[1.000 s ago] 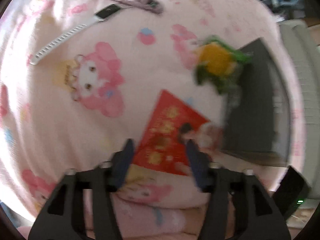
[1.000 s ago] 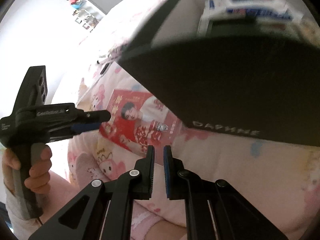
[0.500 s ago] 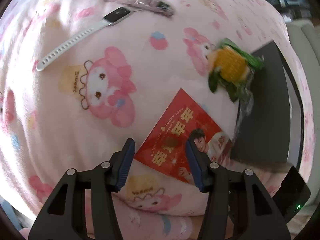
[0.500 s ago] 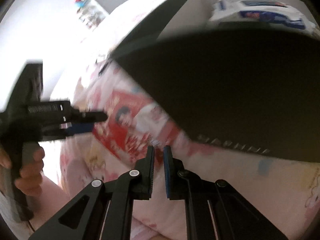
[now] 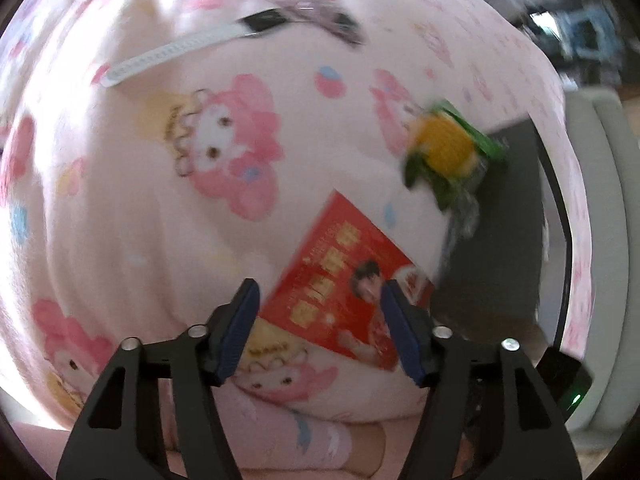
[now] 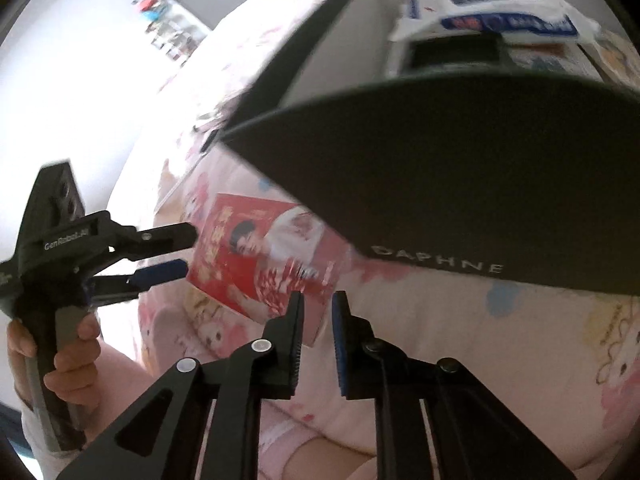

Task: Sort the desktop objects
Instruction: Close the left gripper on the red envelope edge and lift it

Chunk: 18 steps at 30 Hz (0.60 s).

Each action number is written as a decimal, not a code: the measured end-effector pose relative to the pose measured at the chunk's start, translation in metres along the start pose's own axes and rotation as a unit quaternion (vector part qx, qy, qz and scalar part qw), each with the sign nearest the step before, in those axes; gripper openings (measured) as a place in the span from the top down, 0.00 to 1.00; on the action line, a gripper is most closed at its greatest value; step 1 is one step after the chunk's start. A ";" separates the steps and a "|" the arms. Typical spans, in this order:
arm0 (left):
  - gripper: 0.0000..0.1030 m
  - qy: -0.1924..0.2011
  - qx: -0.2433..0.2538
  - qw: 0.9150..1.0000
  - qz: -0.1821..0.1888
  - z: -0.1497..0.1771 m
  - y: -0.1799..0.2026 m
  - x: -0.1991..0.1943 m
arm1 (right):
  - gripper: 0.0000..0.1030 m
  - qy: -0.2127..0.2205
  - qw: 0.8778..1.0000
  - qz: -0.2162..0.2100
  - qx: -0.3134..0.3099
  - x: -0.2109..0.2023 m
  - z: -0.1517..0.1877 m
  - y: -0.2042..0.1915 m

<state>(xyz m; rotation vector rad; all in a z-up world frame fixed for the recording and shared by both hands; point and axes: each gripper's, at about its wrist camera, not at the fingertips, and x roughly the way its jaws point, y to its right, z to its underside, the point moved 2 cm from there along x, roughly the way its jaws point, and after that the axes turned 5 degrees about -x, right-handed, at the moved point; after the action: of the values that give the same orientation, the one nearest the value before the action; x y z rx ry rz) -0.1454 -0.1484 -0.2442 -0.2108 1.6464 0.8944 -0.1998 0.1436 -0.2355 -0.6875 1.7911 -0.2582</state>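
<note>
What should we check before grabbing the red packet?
1. Left hand-held gripper open: ok, fingers spread wide.
2. Red packet lined up between its fingers: ok in the left wrist view.
3. Fingers already around the packet: not ok, tips sit just short of its edge in the right wrist view.
4. Packet free of the dark box: cannot tell, one corner lies by the box wall.
5. Right hand-held gripper clear of the way: ok, nearly closed, holding nothing.
6. Box has room: cannot tell.
</note>
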 end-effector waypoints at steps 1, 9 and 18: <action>0.50 0.002 -0.003 1.000 -0.009 -0.005 0.001 0.009 | 0.86 -0.006 1.000 -0.002 0.007 0.004 -0.001 0.003; 0.53 -0.003 0.044 0.997 -0.069 0.003 0.017 0.021 | 0.69 -0.023 0.999 0.003 -0.025 0.029 -0.007 -0.003; 0.41 0.002 0.060 0.998 -0.027 0.031 0.025 0.001 | 0.69 -0.011 0.999 -0.021 -0.039 -0.012 -0.007 -0.005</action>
<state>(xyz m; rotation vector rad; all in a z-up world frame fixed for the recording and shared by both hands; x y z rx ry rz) -0.1367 -0.1106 -0.2342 -0.1734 1.6841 0.7533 -0.2021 0.1453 -0.2212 -0.7810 1.7737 -0.2088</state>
